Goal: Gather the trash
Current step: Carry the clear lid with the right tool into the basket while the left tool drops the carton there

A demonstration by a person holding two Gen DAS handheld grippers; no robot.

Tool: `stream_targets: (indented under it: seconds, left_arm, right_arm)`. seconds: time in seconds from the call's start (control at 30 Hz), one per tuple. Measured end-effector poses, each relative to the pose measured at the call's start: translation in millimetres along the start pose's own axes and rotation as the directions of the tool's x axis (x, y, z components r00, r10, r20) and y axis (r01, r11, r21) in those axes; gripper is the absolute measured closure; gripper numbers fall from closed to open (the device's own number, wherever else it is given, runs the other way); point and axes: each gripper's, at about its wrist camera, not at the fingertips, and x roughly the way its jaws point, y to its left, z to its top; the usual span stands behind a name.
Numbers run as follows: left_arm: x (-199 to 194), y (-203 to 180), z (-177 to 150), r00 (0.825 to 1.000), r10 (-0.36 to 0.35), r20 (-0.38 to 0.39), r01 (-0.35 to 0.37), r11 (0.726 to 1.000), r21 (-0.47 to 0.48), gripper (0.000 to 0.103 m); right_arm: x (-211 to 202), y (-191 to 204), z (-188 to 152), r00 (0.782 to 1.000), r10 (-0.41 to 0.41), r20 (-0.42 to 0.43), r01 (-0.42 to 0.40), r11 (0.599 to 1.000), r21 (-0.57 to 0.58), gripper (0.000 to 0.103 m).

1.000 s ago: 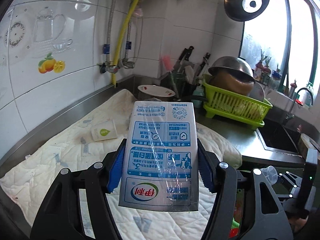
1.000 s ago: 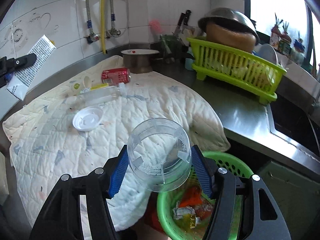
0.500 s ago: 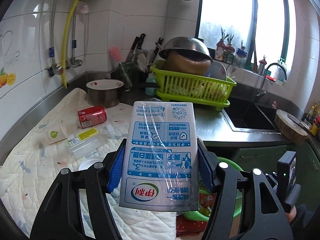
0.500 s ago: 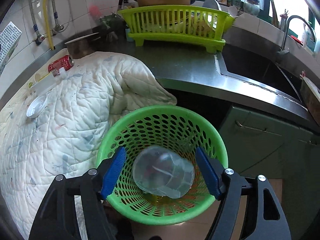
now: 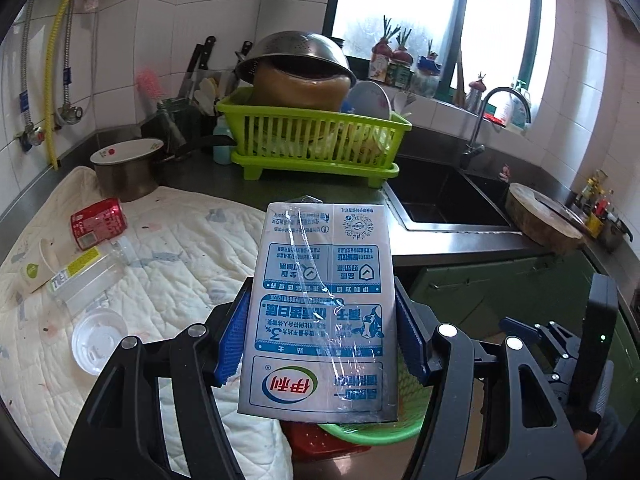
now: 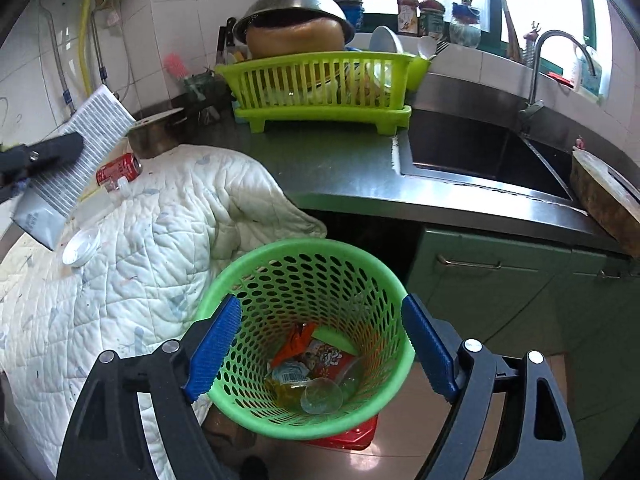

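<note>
Carton (image 5: 320,312) clamped between left claw (image 5: 320,344) pads, above basket (image 5: 372,432).

**A lived-in home kitchen**

White tiled walls (image 5: 168,20) run behind a steel counter (image 6: 344,168) with a sunken sink (image 6: 480,152) and curved tap (image 6: 552,52). A green dish rack (image 5: 316,140) holds plates under an upturned metal colander (image 5: 296,52). Knives (image 5: 198,60) stand in the corner, jars (image 6: 432,16) line the windowsill, and green cupboards (image 6: 500,280) sit below.

White-tiled wall (image 5: 208,4), bright window (image 5: 404,8)
</note>
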Motion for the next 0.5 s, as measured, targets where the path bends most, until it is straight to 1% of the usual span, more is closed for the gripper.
stream_targets:
  seconds: [0.13, 0.23, 0.27, 0.3, 0.33, 0.5]
  left_arm:
    - [18, -11, -1, 0.998, -0.048, -0.032, 0.048, 0.999, -0.002, 0.038]
    - [29, -18, -3, 0.996, -0.068, -0.052, 0.068, 0.998, -0.003, 0.038]
    - [31, -20, -4, 0.995, -0.079, -0.057, 0.078, 0.997, -0.007, 0.037]
    - [32, -21, -5, 0.994, -0.093, -0.057, 0.092, 0.996, -0.013, 0.032]
    - [33, -22, -6, 0.993, -0.102, -0.055, 0.101, 0.995, -0.017, 0.030]
    - [27, -22, -9, 0.994, -0.103, -0.048, 0.102, 0.995, -0.016, 0.029]
  right_arm:
    - [-9, -8, -1, 1.000, -0.018, 0.012, 0.018, 1.000, 0.015, 0.023]
    - [-13, -13, -3, 0.999, -0.030, 0.016, 0.030, 0.999, 0.025, 0.023]
    - [-14, -15, -3, 0.999, -0.030, 0.015, 0.029, 0.999, 0.031, 0.023]
    - [-14, -16, -3, 0.999, -0.029, 0.015, 0.028, 0.999, 0.034, 0.023]
    - [-15, -17, -4, 0.999, -0.033, 0.017, 0.032, 0.999, 0.035, 0.023]
    - [-15, -17, -4, 0.999, -0.029, 0.019, 0.028, 0.999, 0.038, 0.023]
